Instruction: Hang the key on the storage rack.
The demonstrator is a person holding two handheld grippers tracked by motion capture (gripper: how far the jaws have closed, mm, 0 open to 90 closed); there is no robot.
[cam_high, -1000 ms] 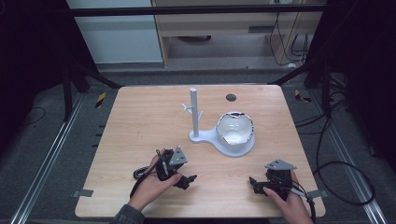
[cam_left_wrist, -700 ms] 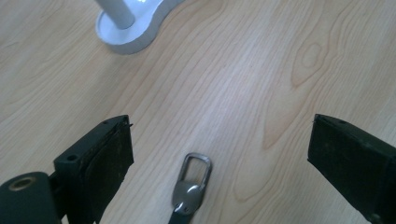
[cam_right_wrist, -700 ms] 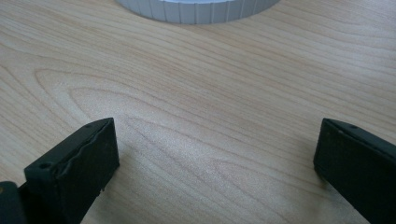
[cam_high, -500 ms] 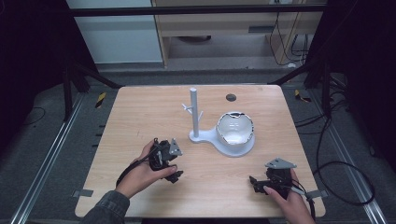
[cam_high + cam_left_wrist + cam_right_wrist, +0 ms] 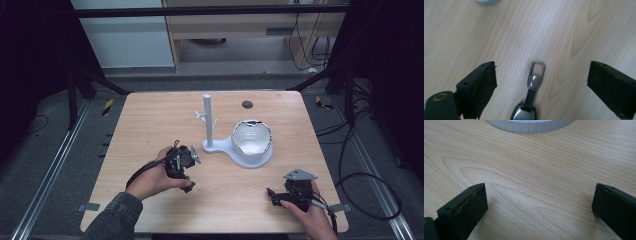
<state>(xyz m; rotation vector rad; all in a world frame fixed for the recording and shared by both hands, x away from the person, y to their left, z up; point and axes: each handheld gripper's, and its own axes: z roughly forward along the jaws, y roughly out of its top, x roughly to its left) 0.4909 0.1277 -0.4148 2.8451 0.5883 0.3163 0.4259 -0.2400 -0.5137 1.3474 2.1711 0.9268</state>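
The left gripper (image 5: pixel 541 82) is hovering with fingers spread around the ungrasped key fob (image 5: pixel 534 85) lying on the tabletop (image 5: pixel 579 30); pickup remains.

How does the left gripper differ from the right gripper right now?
The left gripper has a metal key-ring clip lying on the table between its open jaws, which have just been narrowing slightly; the right gripper has bare wood between its jaws. In the high view the left sits nearer the white stand, the right by the table's near edge. Both are open and hand-held.
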